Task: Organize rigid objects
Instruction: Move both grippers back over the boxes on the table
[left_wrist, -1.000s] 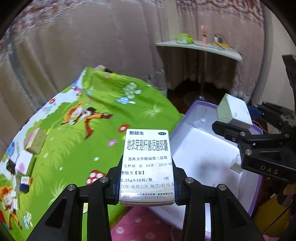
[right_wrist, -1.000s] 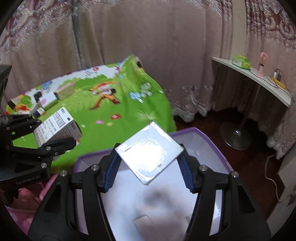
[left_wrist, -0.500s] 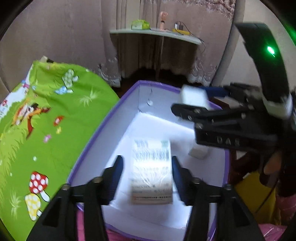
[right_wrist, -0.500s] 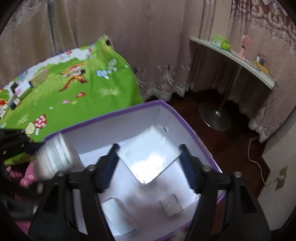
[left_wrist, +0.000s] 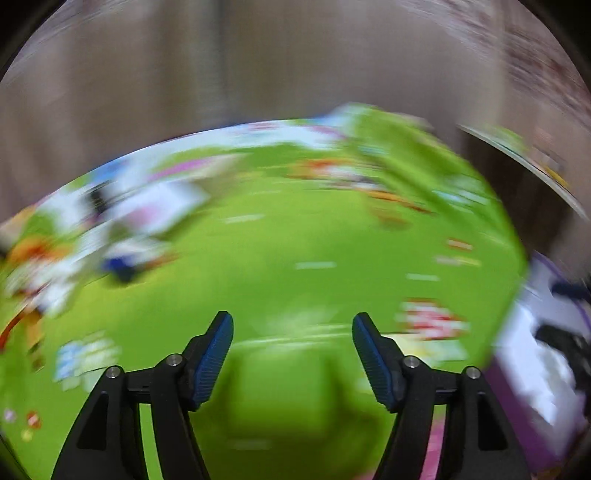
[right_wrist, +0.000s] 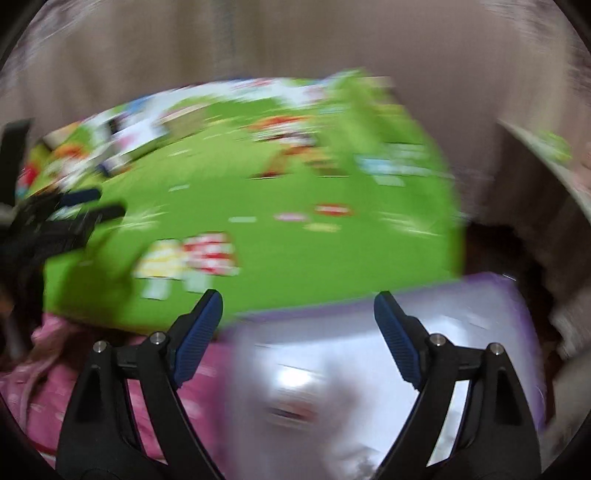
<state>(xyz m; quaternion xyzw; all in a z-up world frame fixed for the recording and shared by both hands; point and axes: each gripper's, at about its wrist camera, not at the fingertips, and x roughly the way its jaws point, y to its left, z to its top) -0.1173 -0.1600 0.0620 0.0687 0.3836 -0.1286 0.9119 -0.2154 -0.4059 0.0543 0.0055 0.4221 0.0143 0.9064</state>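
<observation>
Mostly blurred, green cartoon sheet (left_wrist: 295, 240), beige curtains (right_wrist: 295, 37), purple-rimmed box (right_wrist: 480, 291).

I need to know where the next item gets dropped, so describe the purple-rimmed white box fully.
The purple-rimmed white box is rectangular and open-topped, with purple outer walls and a pale white inside. It sits low, beside the green cartoon-printed blanket. The right gripper hangs over it, jaws opening, nothing between them. Blur hides its contents.

A bed under a bright green cartoon-print sheet (left_wrist: 280, 258) carries the lot. Near its far left corner lies a smeared cluster of small boxes (left_wrist: 122, 229), too blurred to tell apart. A purple-walled box (right_wrist: 480, 291) stands beside its right edge.
</observation>
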